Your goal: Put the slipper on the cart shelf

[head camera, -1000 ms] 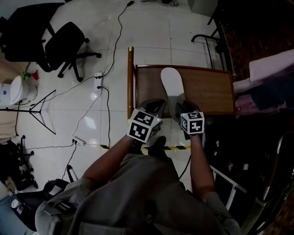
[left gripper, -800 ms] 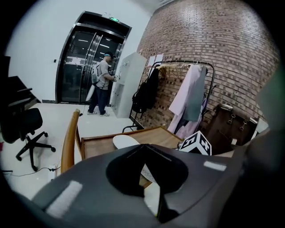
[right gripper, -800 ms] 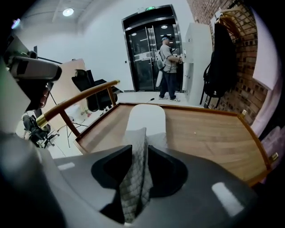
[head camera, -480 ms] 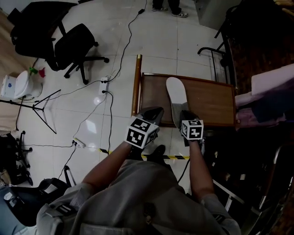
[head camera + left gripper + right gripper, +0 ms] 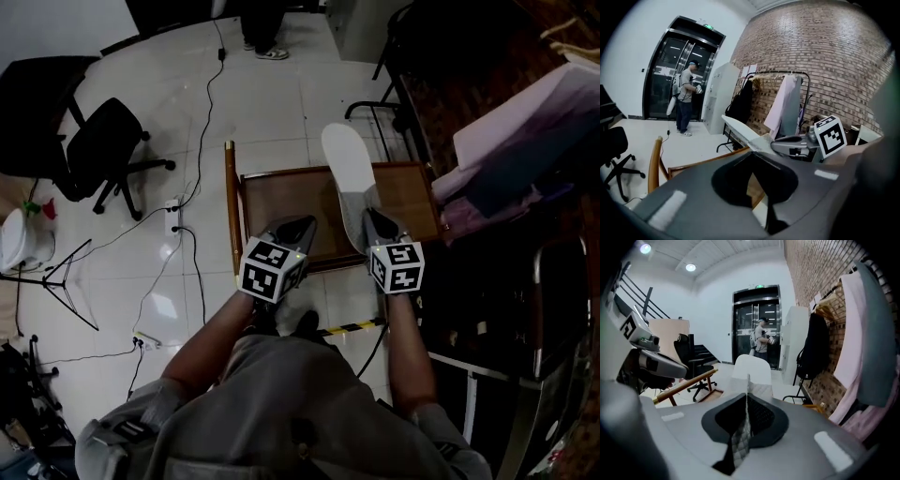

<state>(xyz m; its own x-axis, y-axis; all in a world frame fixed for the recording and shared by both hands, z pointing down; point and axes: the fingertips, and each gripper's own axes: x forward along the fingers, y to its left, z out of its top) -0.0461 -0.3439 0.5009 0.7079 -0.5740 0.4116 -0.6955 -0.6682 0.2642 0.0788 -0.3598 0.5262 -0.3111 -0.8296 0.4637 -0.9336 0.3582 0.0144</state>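
Observation:
The slipper [image 5: 346, 161] has a white sole and a grey quilted upper. It hangs above the wooden cart's top shelf [image 5: 281, 202], toe pointing away from me. My right gripper [image 5: 372, 223] is closing its jaws tight on the slipper's quilted upper [image 5: 751, 369], and the fabric is pinched flat between the pads. The left gripper [image 5: 292, 231] hovers over the shelf's near edge, shut with nothing in it. In the left gripper view the slipper [image 5: 740, 129] and the right gripper [image 5: 792, 145] show just beyond the left gripper's tips [image 5: 751, 152].
The cart's upright wooden handle [image 5: 230, 206] is on its left. A clothes rack with garments [image 5: 525, 131] stands to the right. Office chairs [image 5: 108, 141], a power strip with cables [image 5: 173, 211] and a tripod [image 5: 56, 281] are on the tiled floor at left. A person [image 5: 686, 96] stands by the glass door.
The slipper lay flat on the cart shelf with the right gripper open at its heel. Now the right gripper has shut on it and lifted it off the shelf.

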